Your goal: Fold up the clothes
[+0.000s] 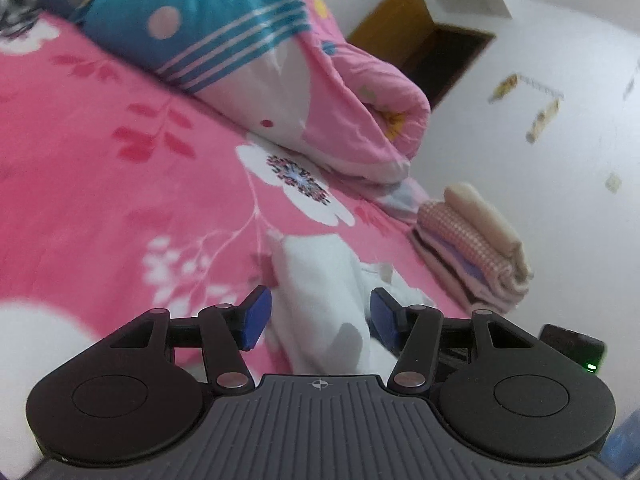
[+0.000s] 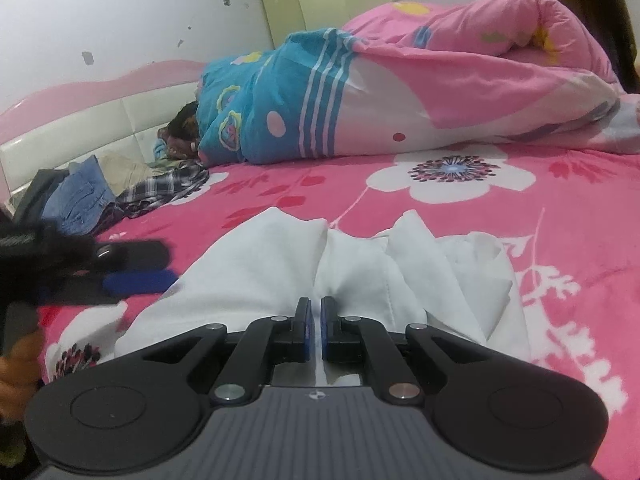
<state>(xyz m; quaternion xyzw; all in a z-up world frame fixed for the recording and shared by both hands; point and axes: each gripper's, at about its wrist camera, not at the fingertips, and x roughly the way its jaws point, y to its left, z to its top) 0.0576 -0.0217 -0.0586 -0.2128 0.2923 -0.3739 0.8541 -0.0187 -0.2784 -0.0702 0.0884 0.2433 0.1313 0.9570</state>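
On the bed [image 2: 280, 196], with its pink flowered sheet, lies a crumpled white garment [image 2: 360, 256]. The right hand-held gripper [image 2: 316, 320] is closed, pinching a fold of this white cloth. The left hand-held gripper [image 1: 318, 316] stands half open around another part of the garment, its blue pads [image 1: 256, 316] not pressing it. Folded clothes [image 1: 476, 248] are stacked near the bed's edge.

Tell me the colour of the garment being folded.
White garment, plain with no print; the right wrist view shows it best.
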